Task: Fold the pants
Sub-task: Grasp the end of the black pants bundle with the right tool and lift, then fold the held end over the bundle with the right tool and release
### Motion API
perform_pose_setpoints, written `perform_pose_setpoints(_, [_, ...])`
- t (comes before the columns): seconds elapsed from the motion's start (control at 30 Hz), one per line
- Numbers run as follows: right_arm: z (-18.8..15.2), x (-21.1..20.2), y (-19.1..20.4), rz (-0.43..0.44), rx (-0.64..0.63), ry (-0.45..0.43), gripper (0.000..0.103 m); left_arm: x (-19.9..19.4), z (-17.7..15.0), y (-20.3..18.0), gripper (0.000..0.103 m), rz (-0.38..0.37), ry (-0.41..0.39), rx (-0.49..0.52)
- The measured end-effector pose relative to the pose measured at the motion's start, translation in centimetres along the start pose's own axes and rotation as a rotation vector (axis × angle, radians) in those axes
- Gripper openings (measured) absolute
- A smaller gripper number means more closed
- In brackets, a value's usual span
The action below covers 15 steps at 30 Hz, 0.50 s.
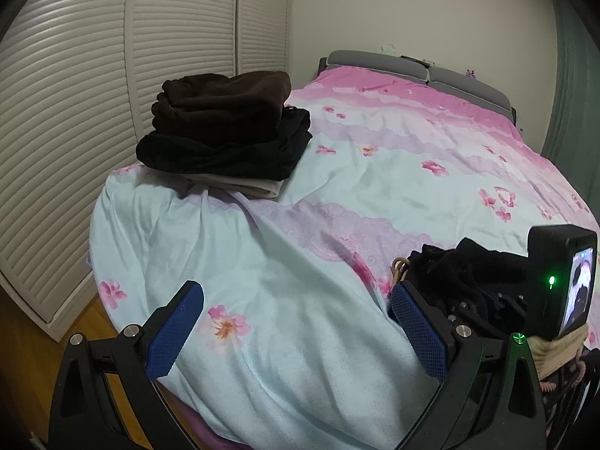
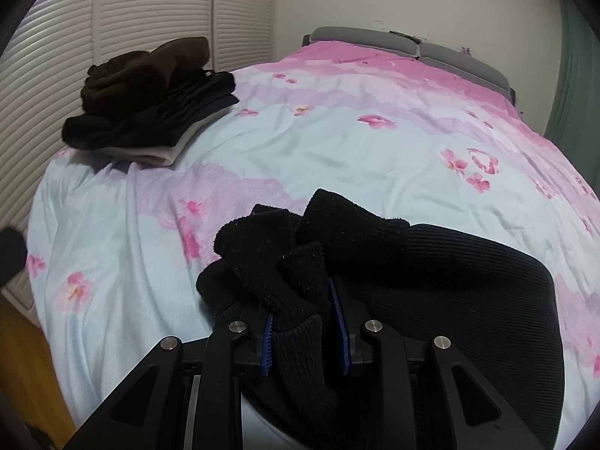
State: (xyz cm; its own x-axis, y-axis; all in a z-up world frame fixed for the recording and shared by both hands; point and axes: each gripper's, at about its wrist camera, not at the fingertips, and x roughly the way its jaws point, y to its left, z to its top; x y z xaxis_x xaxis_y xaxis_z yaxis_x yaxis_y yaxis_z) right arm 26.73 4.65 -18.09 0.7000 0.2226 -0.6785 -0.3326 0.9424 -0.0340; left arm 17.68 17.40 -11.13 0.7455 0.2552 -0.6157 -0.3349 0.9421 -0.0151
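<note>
- The bed [image 1: 337, 172] is filling most of both views, and its cover in pale blue and pink with a flower print is lying a little wrinkled at the near end.
- A louvered wardrobe [image 1: 75, 112] is standing along the left side of the bed, and a grey headboard [image 1: 450, 75] is showing at the far end.
- A green curtain [image 2: 577, 75] is hanging at the far right edge.
- The black pants [image 2: 431, 281] are lying on the near right part of the bed, with ribbed fabric spreading to the right and a bunched part (it looks like the cuffs, but I cannot tell for sure) rising up in the middle of the right wrist view.
- A pile of folded clothes [image 1: 225, 131] is sitting on the far left corner of the bed, well apart from the pants; a brown piece is lying on top, black pieces under it, and a light one at the bottom.
- The right gripper [image 2: 303, 333] is clamping a thick bundle of the black pants, and the blue pads [image 2: 339, 322] are pressing on the fabric from both sides.
- The left gripper [image 1: 296, 322] is hovering over the near edge of the bed with its fingers wide apart, and nothing is between them, only the bare cover below.
- A small camera [image 1: 562, 285] with a green light and a lit screen is showing at the right edge of the left wrist view, just beside the black fabric.
</note>
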Motion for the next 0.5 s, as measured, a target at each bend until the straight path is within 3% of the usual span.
perform_pose_setpoints(0.13, [-0.3,-1.5,-1.3,0.067,0.055,-0.006,0.035,-0.8,0.1,-0.1,0.102,-0.001,-0.011,-0.003])
perform_pose_setpoints(0.2, [-0.6,-2.4,-2.3,0.127,0.104,-0.011,0.048,-1.4,0.2,-0.3,0.102,-0.002,-0.019,-0.003])
perform_pose_setpoints(0.23, [-0.7,-2.9,-2.7,0.155,0.124,-0.015,0.063,-1.7,0.2,-0.4,0.102,-0.004,-0.024,-0.001])
perform_pose_setpoints(0.27, [-0.8,-3.6,-3.0,0.174,0.140,-0.024,0.069,-2.1,0.3,-0.6,0.102,-0.006,-0.029,0.001])
perform_pose_setpoints(0.5, [-2.0,-10.1,-6.4,0.218,0.160,-0.146,0.069,-4.3,0.2,-2.6,0.102,-0.031,-0.063,0.028])
